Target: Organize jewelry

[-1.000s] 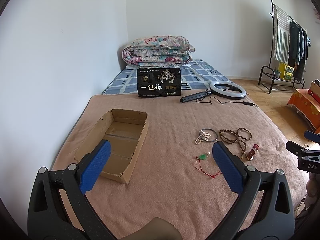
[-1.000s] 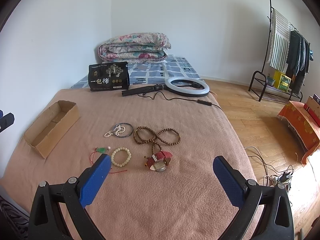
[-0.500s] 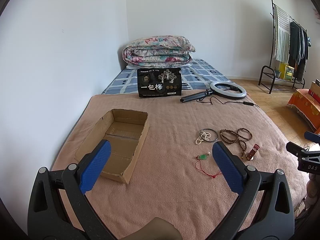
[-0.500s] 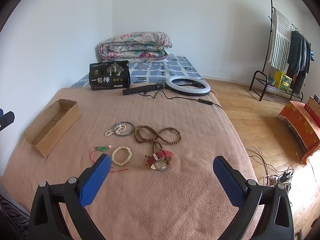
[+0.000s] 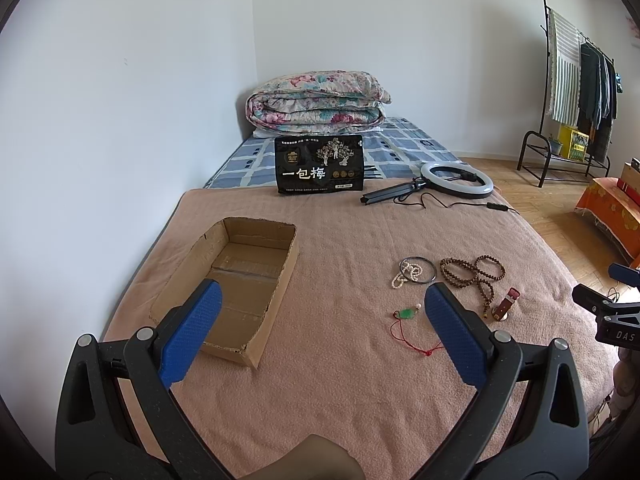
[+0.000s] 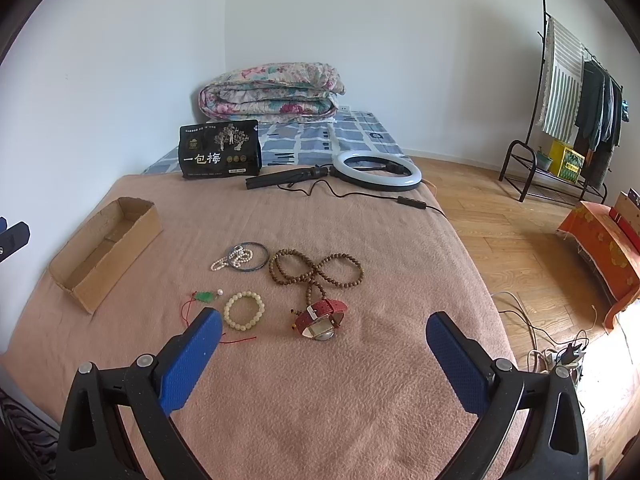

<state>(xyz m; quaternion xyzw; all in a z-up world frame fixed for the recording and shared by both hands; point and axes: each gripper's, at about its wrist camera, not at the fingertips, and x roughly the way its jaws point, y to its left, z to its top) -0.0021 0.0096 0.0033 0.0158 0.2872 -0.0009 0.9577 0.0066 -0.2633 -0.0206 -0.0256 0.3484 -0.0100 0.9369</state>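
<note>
Jewelry lies on a pink blanket point(image 6: 360, 380): a red-strap watch point(image 6: 320, 318), a cream bead bracelet point(image 6: 244, 310), a green pendant on red cord point(image 6: 205, 297), a brown bead necklace point(image 6: 316, 268), a pearl strand with a dark bangle point(image 6: 244, 257). An empty cardboard box point(image 5: 236, 284) sits to their left. My right gripper point(image 6: 324, 322) hangs open just short of the watch. My left gripper point(image 5: 320, 290) stands open between the cardboard box point(image 6: 106, 246) and the pendant point(image 5: 408, 314); its right finger hides the cream bracelet.
A black snack bag point(image 6: 220, 150), a ring light on a tripod point(image 6: 376, 170) with its cable, and a folded quilt point(image 6: 270, 94) lie at the bed's far end. A wall runs along the left. Wood floor, a clothes rack point(image 6: 576, 92) and loose cables point(image 6: 556, 344) are right.
Both grippers have crept slightly forward toward the jewelry; the scene sits a little nearer in each view. Nothing was picked up or moved.
</note>
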